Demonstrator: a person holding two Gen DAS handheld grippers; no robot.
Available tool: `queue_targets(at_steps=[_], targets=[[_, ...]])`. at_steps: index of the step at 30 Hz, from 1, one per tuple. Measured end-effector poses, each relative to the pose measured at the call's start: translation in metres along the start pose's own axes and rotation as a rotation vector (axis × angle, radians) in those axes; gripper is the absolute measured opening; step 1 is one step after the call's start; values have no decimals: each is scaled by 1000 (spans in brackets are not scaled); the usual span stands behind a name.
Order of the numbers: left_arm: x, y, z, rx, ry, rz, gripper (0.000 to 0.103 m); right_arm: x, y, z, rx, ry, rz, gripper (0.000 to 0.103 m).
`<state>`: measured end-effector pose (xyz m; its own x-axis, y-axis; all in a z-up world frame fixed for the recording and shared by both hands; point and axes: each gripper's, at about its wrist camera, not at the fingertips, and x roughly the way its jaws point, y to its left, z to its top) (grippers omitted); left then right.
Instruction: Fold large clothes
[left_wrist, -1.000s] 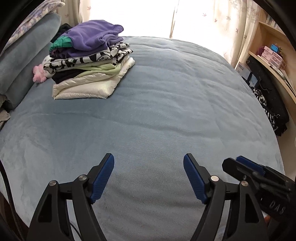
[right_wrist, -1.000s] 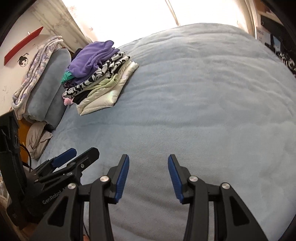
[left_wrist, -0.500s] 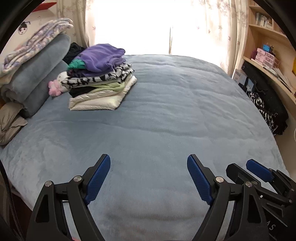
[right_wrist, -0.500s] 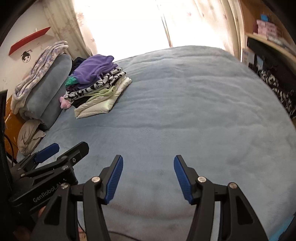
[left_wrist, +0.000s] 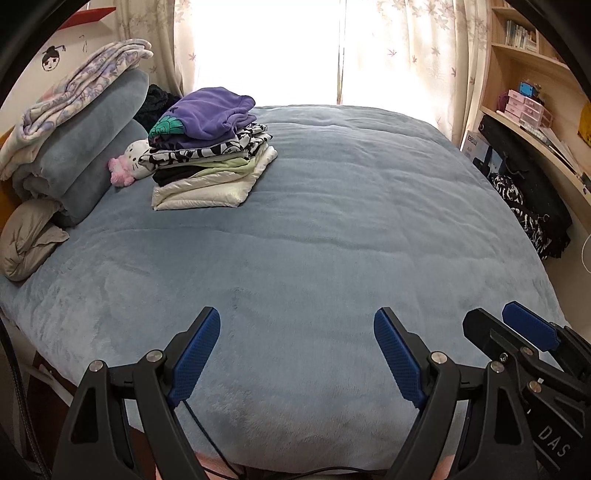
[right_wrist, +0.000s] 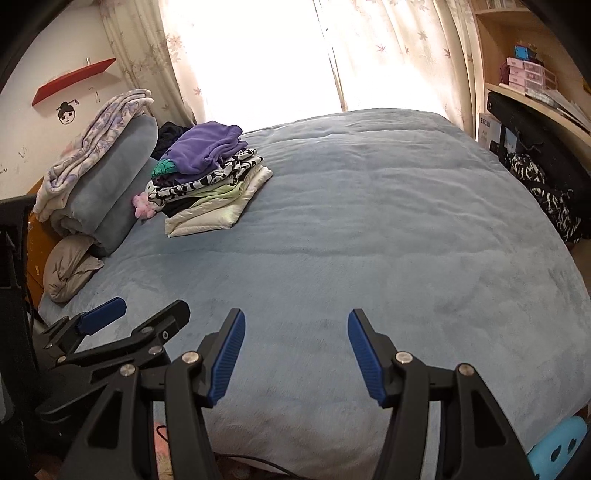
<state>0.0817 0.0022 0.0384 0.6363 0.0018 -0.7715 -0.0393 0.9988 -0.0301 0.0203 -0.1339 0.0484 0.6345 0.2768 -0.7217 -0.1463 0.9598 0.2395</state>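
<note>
A stack of folded clothes with a purple garment on top lies at the far left of the blue-grey bed; it also shows in the right wrist view. My left gripper is open and empty above the bed's near edge. My right gripper is open and empty beside it, over the same edge. Each gripper shows in the other's view: the right one at the lower right, the left one at the lower left.
Rolled blankets and pillows and a small plush toy lie at the bed's left end. Wooden shelves with boxes and dark patterned clothes stand along the right. A curtained window is behind the bed.
Both grippers have pulled back and tilted up from the bed, so more of the room shows. The right gripper's jaws have opened wider. The clothes stack has not moved.
</note>
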Motion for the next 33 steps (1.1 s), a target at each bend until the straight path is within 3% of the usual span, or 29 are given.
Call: queue_targets(at_steps=[15,33], targets=[[-27,-8,-5,10,-37,12,84,-22,-6,-6,12,-37,16,58],[-27,-10,-3,14,-43,14,84,-29,-15,-5,12,-58,16,58]])
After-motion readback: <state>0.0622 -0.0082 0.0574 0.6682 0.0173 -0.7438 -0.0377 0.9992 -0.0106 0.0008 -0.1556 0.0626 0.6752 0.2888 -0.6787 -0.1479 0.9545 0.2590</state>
